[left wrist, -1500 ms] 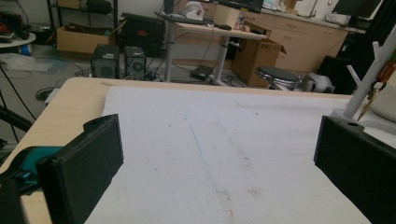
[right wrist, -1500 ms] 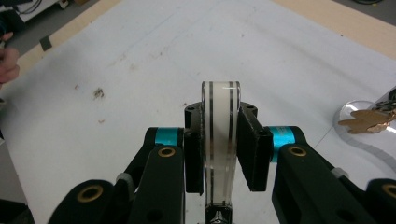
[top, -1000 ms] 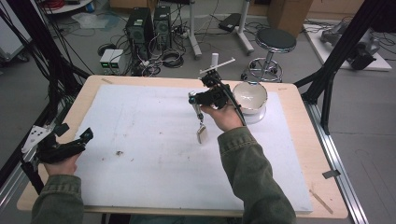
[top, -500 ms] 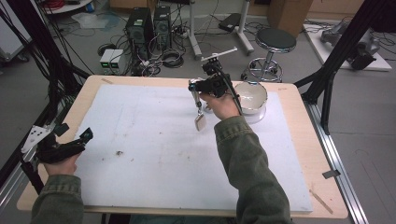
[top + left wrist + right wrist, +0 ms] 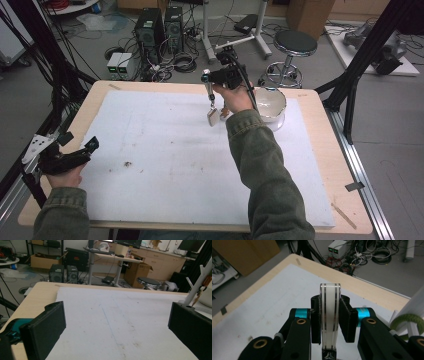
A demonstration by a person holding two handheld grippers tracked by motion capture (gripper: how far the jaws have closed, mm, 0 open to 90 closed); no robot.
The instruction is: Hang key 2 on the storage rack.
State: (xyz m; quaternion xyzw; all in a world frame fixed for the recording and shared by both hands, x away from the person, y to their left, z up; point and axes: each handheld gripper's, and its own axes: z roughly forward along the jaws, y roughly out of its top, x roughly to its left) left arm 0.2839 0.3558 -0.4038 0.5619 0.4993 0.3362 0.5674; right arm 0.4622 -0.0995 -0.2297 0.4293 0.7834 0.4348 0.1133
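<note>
Right claw [image 5: 329, 322] lifted farther back, pinching a clear striped tag [image 5: 330, 312], left claw [image 5: 115, 325] spread wide.

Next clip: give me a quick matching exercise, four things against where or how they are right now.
Things:
1. left gripper
2. right gripper
3. bowl
4. stool

States:
A. on the floor beyond the table
B. open, low at the table's left edge
C. on the table, just right of the raised hand
D. shut on a clear tag, held up over the far side

Pairs: 1-B, 2-D, 3-C, 4-A
</note>
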